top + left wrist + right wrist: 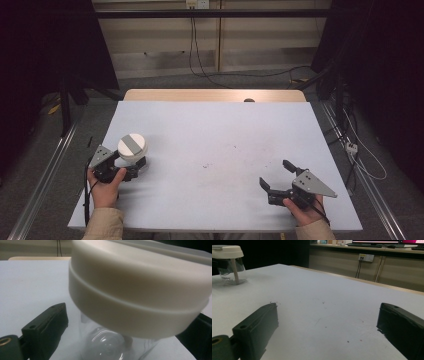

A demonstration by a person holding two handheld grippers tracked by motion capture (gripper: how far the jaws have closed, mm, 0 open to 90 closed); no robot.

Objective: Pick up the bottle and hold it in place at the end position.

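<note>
Jaws of the left gripper [134, 167] clasp the clear glass jar with the cream round lid [132, 147], steadying it upright on the pale blue table cover [220, 135], while the right gripper [276, 176] waits wide open and empty, well apart.

Lab or office-type recording room. Upper middle of the high view: bare wall with a power socket [196, 4] and hanging cables [196, 50], dark curtains [45, 45] at both sides, metal floor rails [42, 182]. Right gripper view's top right shows monitors [387, 242] on a long counter [367, 250].

A clear jar [133, 159] with a cream lid [132, 146] bearing a grey stripe stands on the pale blue-grey table [215, 130].
</note>
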